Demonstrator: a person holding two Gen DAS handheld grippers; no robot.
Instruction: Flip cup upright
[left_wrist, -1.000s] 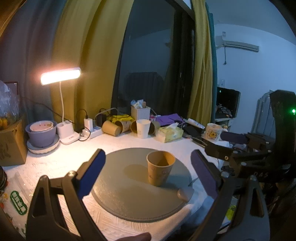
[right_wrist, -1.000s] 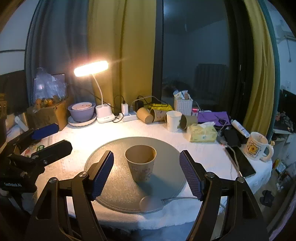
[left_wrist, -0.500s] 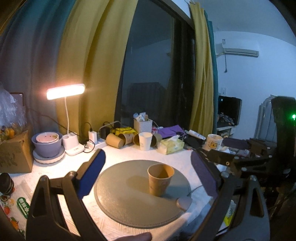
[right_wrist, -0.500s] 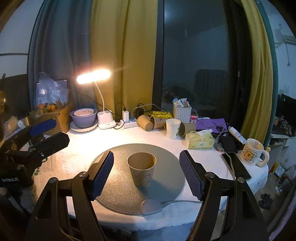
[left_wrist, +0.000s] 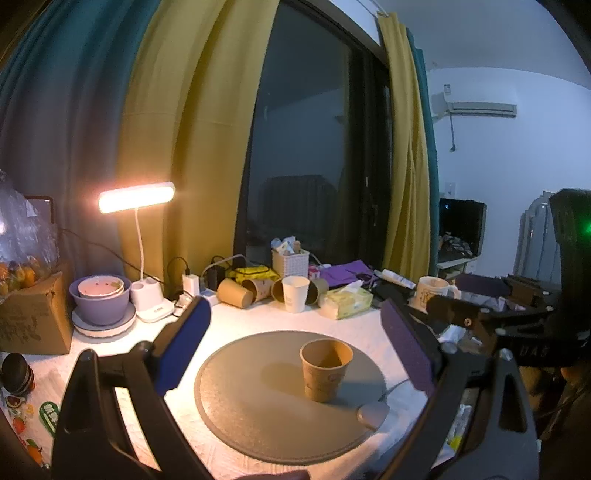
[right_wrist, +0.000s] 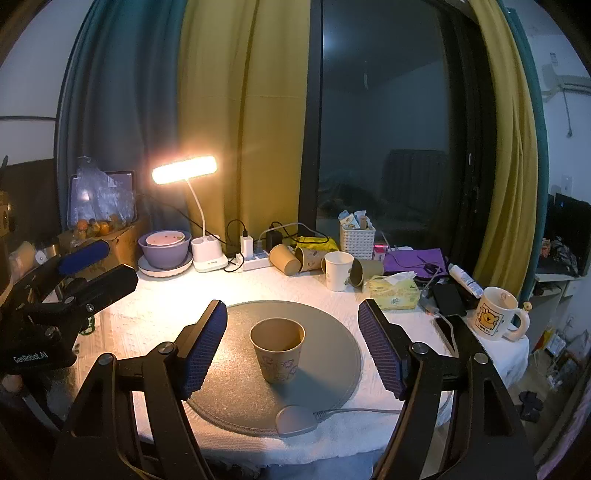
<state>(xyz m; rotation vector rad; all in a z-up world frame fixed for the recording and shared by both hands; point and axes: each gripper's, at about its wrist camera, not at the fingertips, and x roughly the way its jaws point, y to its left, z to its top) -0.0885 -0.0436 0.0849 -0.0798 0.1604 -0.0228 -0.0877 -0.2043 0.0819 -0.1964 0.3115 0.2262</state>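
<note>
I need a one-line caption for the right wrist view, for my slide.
Right gripper open, with the brown paper cup standing upright on the round grey mat between its blue pads, untouched.

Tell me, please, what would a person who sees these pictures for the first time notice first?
Most likely the brown paper cup, standing upright with its mouth up in the middle of the round grey mat, between the open fingers of the right gripper. Next comes the glowing desk lamp at the back left of the table. Then the clutter along the window: several brown cups lying on their sides beside an upright white cup.
</note>
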